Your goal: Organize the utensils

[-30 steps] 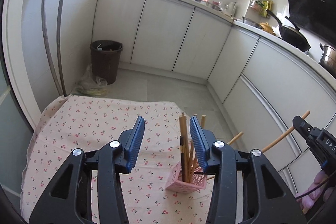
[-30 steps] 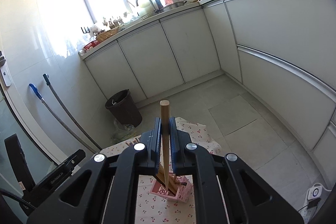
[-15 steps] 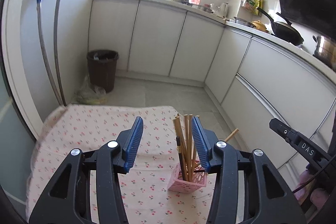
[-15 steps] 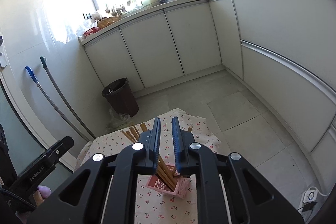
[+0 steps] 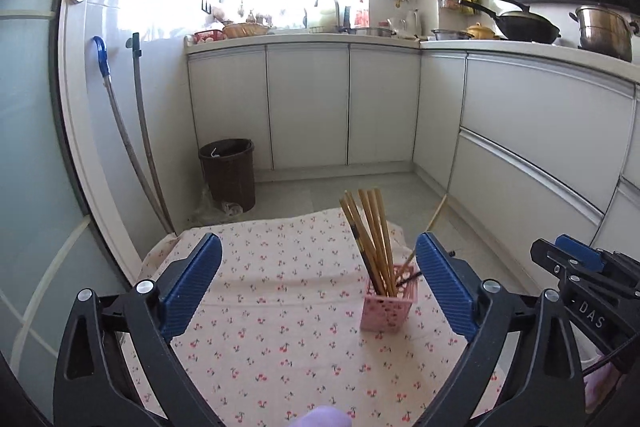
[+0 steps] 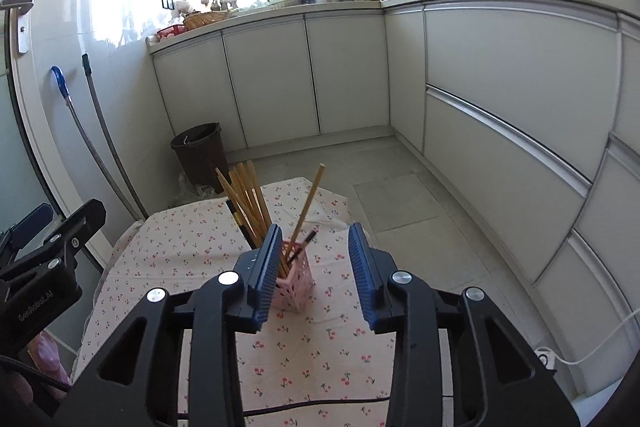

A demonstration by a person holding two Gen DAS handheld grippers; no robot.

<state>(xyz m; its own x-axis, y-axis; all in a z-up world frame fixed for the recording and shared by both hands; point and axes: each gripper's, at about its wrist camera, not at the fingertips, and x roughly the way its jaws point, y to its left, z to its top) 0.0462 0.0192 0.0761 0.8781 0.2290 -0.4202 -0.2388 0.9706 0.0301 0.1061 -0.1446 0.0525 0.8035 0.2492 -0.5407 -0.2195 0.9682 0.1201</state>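
In the left wrist view, the left gripper has its jaws opening and already spread wide, with nothing pressed between the blue pads. The pink holder stands upright on the cherry-print cloth, just inside the right-hand finger and apart from both pads. A bundle of chopsticks rises from the pink holder and leans away to the left, while a single chopstick leans out of the pink holder to the right. The right gripper shows at the right of the pink holder, well clear of it. A brown bin stands on the floor beyond the pink holder, by the cabinets.

In the right wrist view, the right gripper hangs above and in front of the pink holder; its jaws are opening to a moderate gap and grip nothing. The chopsticks fan left from the pink holder; the lone chopstick tilts right. The left gripper sits far left of the pink holder.
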